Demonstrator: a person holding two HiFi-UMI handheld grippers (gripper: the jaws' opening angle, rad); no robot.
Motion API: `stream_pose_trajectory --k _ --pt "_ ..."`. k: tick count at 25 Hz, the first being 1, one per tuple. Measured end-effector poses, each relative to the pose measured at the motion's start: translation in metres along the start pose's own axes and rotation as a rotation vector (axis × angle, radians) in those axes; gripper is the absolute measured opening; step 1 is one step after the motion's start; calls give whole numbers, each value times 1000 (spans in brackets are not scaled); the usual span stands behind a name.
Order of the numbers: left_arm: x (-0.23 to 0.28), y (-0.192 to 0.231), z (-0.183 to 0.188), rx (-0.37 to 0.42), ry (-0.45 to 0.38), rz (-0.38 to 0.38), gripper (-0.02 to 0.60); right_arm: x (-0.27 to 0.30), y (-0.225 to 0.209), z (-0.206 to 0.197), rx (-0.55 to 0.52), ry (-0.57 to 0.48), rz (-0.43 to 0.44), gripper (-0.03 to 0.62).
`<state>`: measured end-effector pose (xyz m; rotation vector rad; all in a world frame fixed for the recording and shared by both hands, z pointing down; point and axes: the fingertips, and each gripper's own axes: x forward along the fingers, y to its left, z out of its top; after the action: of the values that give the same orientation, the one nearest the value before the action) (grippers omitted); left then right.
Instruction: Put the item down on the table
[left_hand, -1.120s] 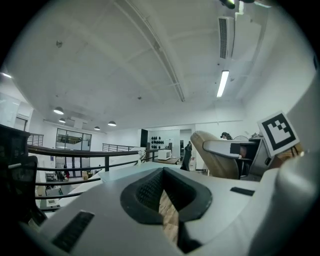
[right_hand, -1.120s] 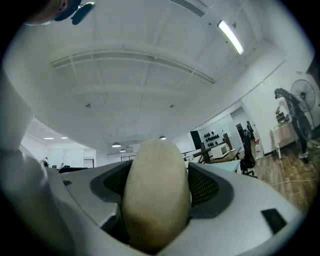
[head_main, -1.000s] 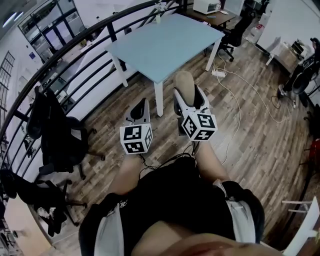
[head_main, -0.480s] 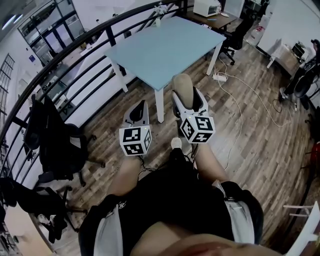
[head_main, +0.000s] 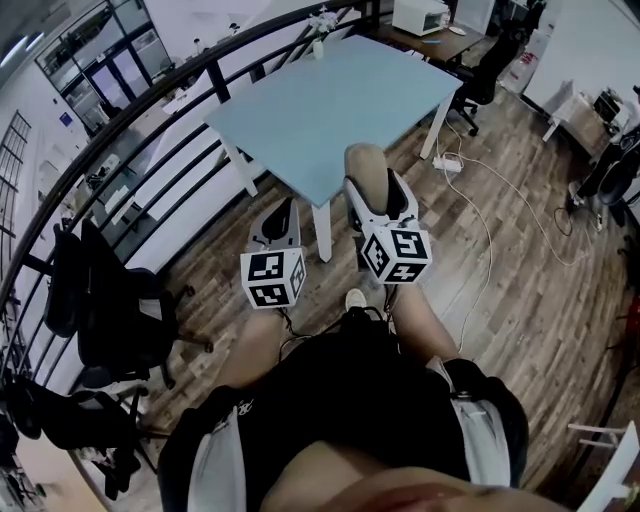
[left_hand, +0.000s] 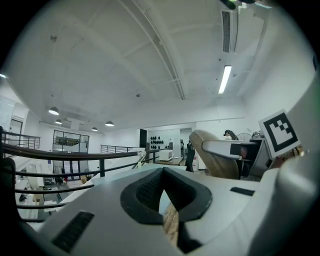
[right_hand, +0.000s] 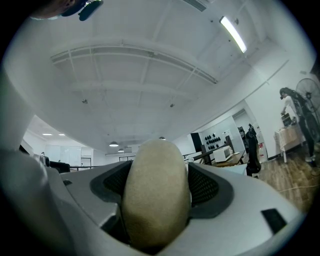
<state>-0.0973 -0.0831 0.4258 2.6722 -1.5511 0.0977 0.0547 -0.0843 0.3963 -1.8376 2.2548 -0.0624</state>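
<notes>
The right gripper (right_hand: 159, 186) is clamped on the item (head_main: 367, 168), a smooth beige oval lump. Its dark ribbed pads (right_hand: 204, 186) press in from both sides, and the rounded top bulges up past them. Over on the other side, the left gripper (left_hand: 163, 186) has its jaws drawn together with nothing between them. Only a thin slit at the tips lets a strip of wooden floor (head_main: 500, 290) and pale blue show through.

From the head view, both grippers are held out in front of the person, side by side. Their marker cubes, left (head_main: 272, 278) and right (head_main: 397, 253), face the camera. The item sits just ahead of the right cube, seen against the near corner of the light-blue surface (head_main: 330, 100). It is in the gripper, not on the surface, and how high it hangs cannot be told.

One white leg (head_main: 322, 232) of the surface drops between the two grippers. A pale shoe (head_main: 355, 298) shows just below them. Further out, a black railing (head_main: 130, 115) curves along the left, with dark office chairs (head_main: 115, 300) beside it. A white cable (head_main: 482, 215) snakes across the floor on the right.
</notes>
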Motion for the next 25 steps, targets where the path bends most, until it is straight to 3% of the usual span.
stream_pose_trajectory --k 18,25 --pt "213 18 22 -9 48 43 8 176 -124 -5 24 67 54 362" --pt "259 25 21 -26 59 63 8 223 -149 -19 29 105 86 362"
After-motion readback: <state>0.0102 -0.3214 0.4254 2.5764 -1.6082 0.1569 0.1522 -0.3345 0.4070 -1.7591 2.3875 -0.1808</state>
